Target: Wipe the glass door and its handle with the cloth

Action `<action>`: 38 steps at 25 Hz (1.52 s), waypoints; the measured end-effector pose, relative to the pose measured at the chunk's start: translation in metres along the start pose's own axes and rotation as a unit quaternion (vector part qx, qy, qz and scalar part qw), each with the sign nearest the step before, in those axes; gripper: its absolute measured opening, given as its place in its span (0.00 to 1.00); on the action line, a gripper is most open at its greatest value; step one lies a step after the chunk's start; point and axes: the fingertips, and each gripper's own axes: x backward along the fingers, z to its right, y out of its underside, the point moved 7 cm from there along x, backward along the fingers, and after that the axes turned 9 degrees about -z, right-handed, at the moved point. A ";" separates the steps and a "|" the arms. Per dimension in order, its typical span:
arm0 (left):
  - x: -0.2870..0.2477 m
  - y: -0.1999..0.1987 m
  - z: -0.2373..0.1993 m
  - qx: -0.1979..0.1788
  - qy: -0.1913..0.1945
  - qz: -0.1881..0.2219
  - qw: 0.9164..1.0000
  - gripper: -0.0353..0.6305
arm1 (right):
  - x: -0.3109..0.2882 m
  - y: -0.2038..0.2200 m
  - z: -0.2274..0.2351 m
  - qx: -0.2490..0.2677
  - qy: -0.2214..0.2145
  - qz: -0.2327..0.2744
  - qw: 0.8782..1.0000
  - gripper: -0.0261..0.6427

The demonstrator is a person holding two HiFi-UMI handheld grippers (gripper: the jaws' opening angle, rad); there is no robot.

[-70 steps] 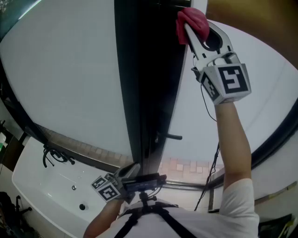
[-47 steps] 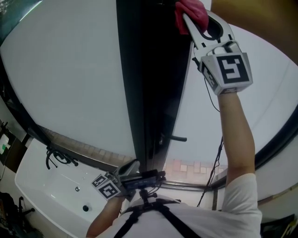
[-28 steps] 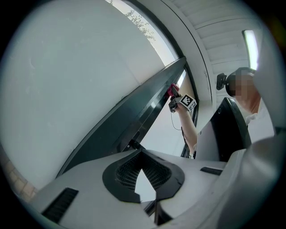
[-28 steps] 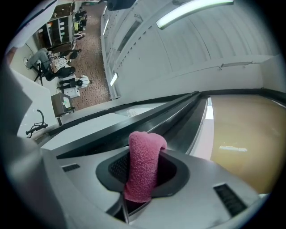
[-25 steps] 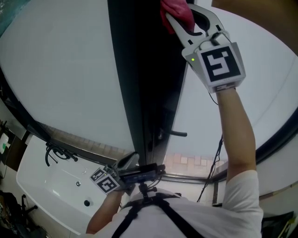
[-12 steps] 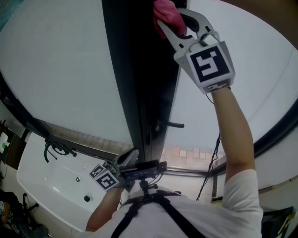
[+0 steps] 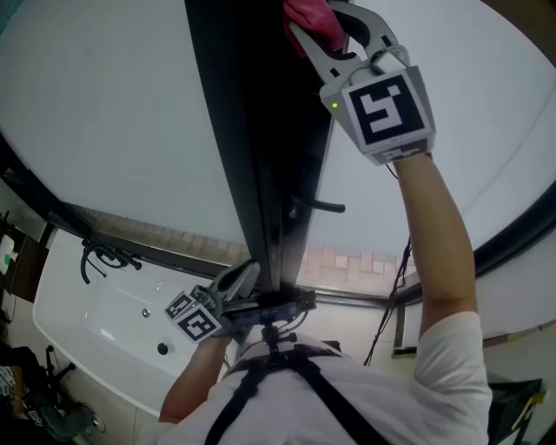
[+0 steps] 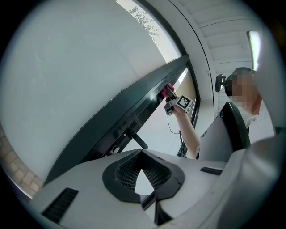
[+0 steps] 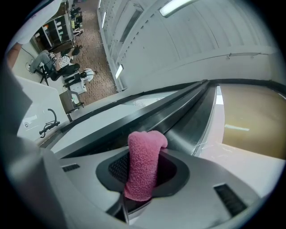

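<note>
pink cloth, pinched in the right gripper at the door frame, could be snagged loose by its edge; left gripper closed, empty.

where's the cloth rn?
Head view, top centre: the pink cloth is clamped in the right gripper, held against the dark door frame, well above the handle.

Shown were 2 tools, the left tool and the right tool; 1 cloth; 1 glass door; 1 handle; 1 white tub.
</note>
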 end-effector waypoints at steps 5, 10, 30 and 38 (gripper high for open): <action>0.002 0.006 0.003 0.004 0.001 -0.002 1.000 0.04 | 0.003 0.006 -0.012 -0.001 -0.008 -0.012 1.000 0.19; 0.002 0.011 0.006 0.009 0.003 -0.004 1.000 0.04 | 0.008 0.015 -0.026 0.006 -0.016 -0.024 1.000 0.19; 0.000 0.018 0.009 0.018 0.011 -0.011 1.000 0.04 | 0.021 0.052 -0.076 0.055 -0.023 -0.050 0.997 0.19; -0.003 0.022 0.011 0.018 0.011 -0.019 1.000 0.04 | 0.030 0.062 -0.089 0.066 -0.041 -0.054 0.996 0.19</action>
